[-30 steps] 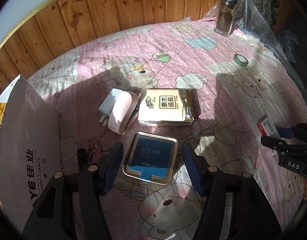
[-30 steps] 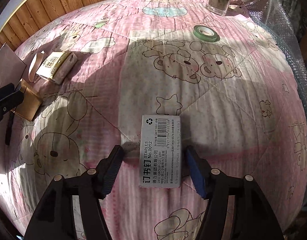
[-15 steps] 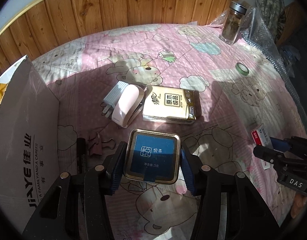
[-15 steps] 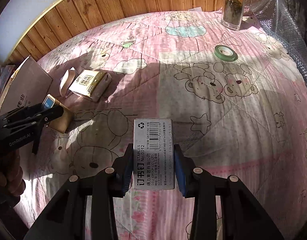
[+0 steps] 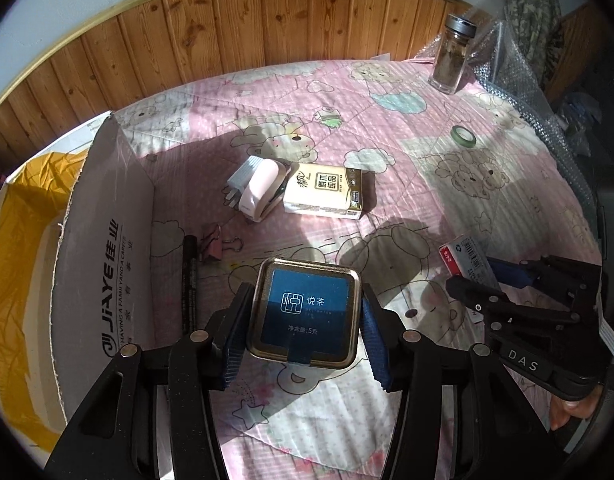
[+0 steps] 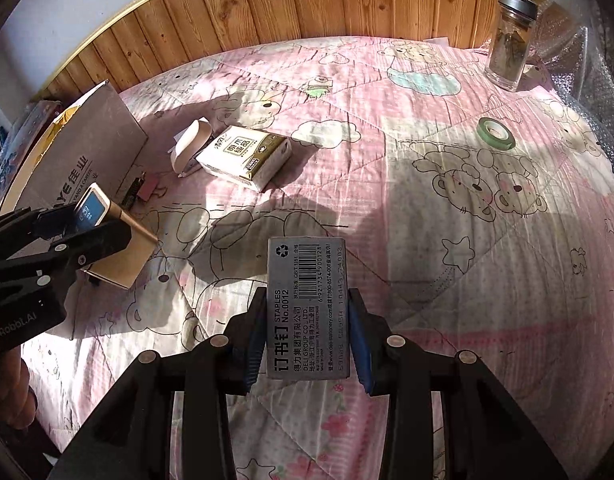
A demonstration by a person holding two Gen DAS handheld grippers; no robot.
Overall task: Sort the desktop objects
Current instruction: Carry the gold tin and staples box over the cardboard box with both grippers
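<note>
Left gripper [image 5: 305,330]: its jaws pinch a small gold tin with a blue lid, one blue pad on each side.
Gold tin [image 5: 305,314]: it is lifted off the bed, near the bed's left edge and just beside the cardboard box.
Right gripper [image 6: 307,334]: its jaws pinch a grey box of staples by its long sides.
Staple box [image 6: 307,306]: it is held up over the quilt, label side up, near the front edge of the bed.
Quilt [image 6: 447,208]: pink, with bears and clouds on it; it covers the bed.
Cardboard box [image 5: 103,272]: it stands open at the left edge of the bed, with yellow plastic inside.
Tissue pack [image 5: 325,194]: it lies flat in the middle of the bed.
Pink stapler [image 5: 261,194]: it touches the left side of the tissue pack.
White plug [image 5: 243,178]: it lies right behind the stapler.
Pink clip [image 5: 213,244]: it lies near the cardboard box.
Black pen [image 5: 189,280]: it lies along the box wall, beside the clip.
Green tape roll [image 6: 495,132]: it lies alone toward the right edge of the bed.
Glass jar [image 6: 511,40]: it stands upright at the far right corner.
</note>
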